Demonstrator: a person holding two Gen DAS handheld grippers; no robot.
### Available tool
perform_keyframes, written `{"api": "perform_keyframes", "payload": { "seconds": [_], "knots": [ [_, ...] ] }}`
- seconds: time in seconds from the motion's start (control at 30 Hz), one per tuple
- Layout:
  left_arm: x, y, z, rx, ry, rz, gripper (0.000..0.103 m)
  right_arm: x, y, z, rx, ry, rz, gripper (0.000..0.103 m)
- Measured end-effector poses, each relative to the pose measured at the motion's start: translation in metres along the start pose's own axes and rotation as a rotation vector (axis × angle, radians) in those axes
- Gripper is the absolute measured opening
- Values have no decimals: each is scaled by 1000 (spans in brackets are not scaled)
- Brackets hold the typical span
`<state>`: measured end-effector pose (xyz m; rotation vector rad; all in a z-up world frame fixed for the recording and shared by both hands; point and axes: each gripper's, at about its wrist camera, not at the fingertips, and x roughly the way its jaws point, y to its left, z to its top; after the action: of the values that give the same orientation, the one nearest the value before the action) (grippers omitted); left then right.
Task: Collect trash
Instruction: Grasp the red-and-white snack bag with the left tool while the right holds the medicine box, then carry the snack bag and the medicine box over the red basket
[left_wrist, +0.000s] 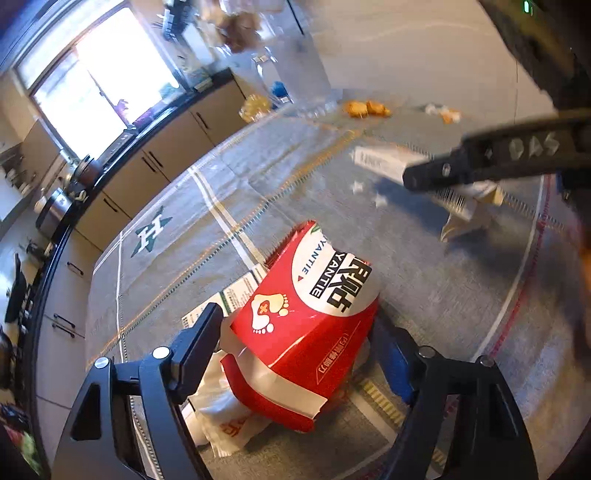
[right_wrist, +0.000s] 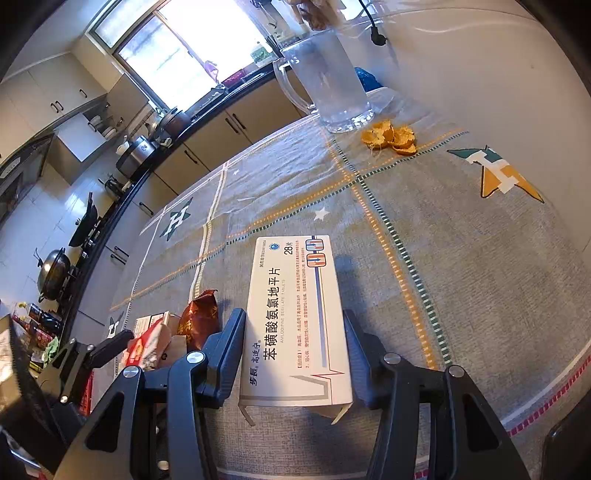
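Now left gripper (left_wrist: 295, 332) straddles crumpled red carton (left_wrist: 306, 325), grip unclear; right gripper (right_wrist: 291, 354) clamps flat white cardboard box (right_wrist: 295, 321).

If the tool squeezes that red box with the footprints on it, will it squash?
Probably yes. The red box looks like thin cardboard, and its torn-open end with loose flaps suggests it would cave in easily. It seems light, maybe empty, so it should lift without effort. Flat sides mean it won't roll, though it might slide on the tablecloth if pushed.
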<state>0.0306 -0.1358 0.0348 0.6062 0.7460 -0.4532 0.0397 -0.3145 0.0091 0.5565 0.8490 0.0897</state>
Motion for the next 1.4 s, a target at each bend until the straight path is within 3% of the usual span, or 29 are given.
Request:
{"api": "perform_keyframes", "payload": {
  "seconds": [0.3, 0.5, 0.63, 0.87, 1.2, 1.4],
  "knots": [
    [-44, 10, -15, -166, -143, -58, 69, -6, 8, -2, -49, -39, 8, 55],
    [-75, 21, -39, -316, -215, -102, 69, -17, 35, -9, -178, -89, 59, 55],
    [-88, 29, -58, -399, -216, -88, 69, -23, 57, -19, -293, -113, 116, 55],
    [-103, 52, -96, -545, -182, -50, 69, -26, 88, -39, -433, -120, 140, 55],
    [-118, 78, -136, -651, -160, -10, 69, -51, 122, -84, -457, -73, 164, 55],
    [-128, 85, -150, -665, -167, 13, 69, -62, 140, -103, -466, -79, 157, 55]
  ]
}}
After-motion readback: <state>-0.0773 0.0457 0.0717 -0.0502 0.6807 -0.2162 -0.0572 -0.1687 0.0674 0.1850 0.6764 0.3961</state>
